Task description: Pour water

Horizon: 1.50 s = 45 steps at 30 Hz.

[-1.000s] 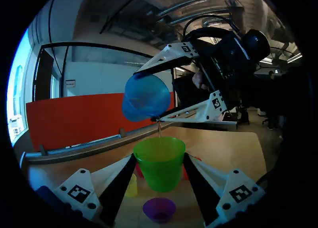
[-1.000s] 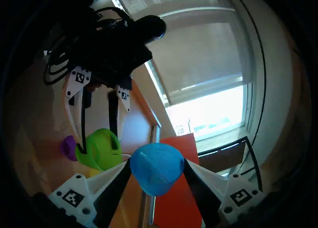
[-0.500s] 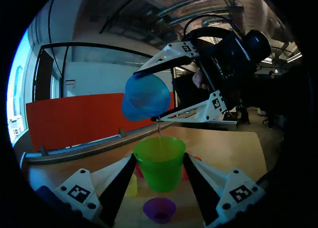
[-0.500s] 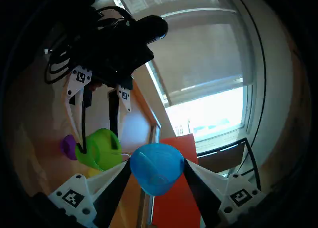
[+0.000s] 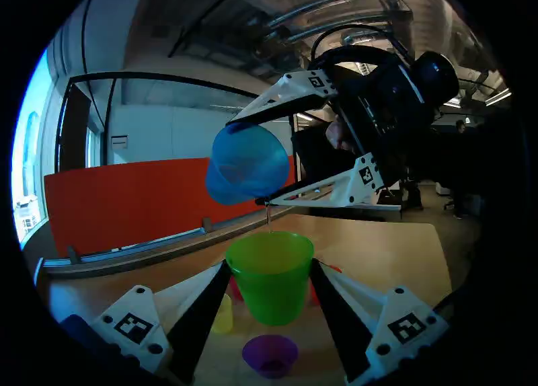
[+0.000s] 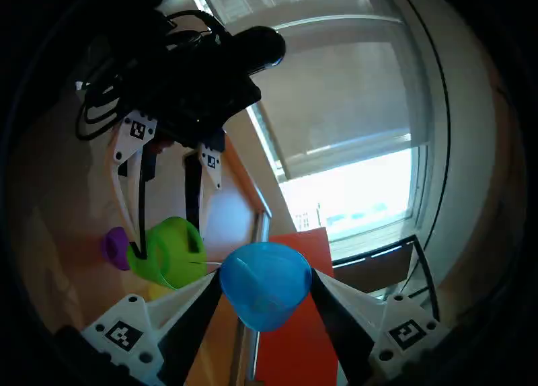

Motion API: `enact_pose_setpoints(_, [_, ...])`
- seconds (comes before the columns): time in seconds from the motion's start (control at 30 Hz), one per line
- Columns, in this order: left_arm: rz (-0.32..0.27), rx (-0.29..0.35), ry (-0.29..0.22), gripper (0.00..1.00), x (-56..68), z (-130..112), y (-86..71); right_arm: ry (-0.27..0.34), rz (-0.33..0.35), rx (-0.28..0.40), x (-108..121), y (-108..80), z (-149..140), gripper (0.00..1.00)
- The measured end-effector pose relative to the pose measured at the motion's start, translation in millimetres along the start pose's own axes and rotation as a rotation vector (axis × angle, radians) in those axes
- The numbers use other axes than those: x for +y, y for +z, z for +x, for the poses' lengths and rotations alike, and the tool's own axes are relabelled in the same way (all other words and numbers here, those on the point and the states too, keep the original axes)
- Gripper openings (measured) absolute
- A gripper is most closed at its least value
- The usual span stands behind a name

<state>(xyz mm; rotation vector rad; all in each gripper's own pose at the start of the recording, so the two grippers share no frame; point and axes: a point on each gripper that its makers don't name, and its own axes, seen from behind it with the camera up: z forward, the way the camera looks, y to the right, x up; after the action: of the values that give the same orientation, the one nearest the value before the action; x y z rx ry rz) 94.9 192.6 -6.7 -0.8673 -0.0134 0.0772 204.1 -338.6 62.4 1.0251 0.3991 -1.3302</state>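
Both close views face each other, sharing the green cup and blue cup.

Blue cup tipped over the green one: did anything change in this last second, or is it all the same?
Hardly anything. The blue cup stays tipped above the green cup, a thin trickle still falling from its lip. The right gripper keeps its fingers shut on the blue cup, the left gripper on the green one. The purple cup has not moved.

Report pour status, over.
Left tool shut on green plastic cup. Right tool shut on blue plastic cup, tipped above it. Thin water stream falling in. Small purple cup below, apart.
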Motion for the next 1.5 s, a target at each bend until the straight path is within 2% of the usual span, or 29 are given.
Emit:
enact_pose_setpoints(0.77, [0.004,0.000,0.002,0.85,0.2,1.3,-2.4,-0.018,-0.004,0.001,1.3,-0.5,1.5,0.92])
enact_pose_setpoints(1.5, [0.004,0.002,0.002,0.85,0.1,2.2,-3.0,-0.063,-0.012,-0.003,1.4,-0.6,-0.1,0.92])
